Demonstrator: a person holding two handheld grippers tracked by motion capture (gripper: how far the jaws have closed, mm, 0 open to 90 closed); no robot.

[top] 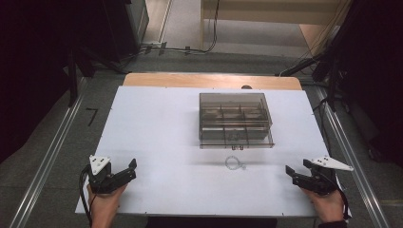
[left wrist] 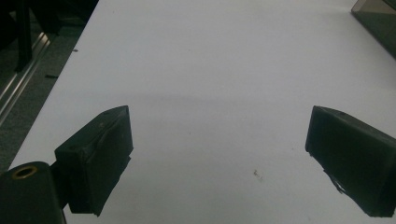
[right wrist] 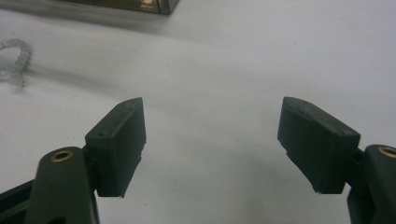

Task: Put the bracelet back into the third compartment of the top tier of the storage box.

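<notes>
Low at the tabletop's near corners, the left gripper and right gripper both rest with jaws spread, grasping nothing. Between them, nearer the right gripper, a clear bead bracelet lies just before the smoky compartment box.

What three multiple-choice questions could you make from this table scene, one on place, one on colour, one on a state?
1. Where does the clear bead bracelet lie?
A. inside the box
B. on the table just in front of the box
C. between the left gripper's jaws

2. What colour is the table top?
A. white
B. green
C. red

3. How do the right gripper jaws stand?
A. shut on the bracelet
B. shut on nothing
C. open with nothing between

Answers: B, it rests on the sheet before the compartment box; A, the surface shows white; C, bare table shows between them.
</notes>
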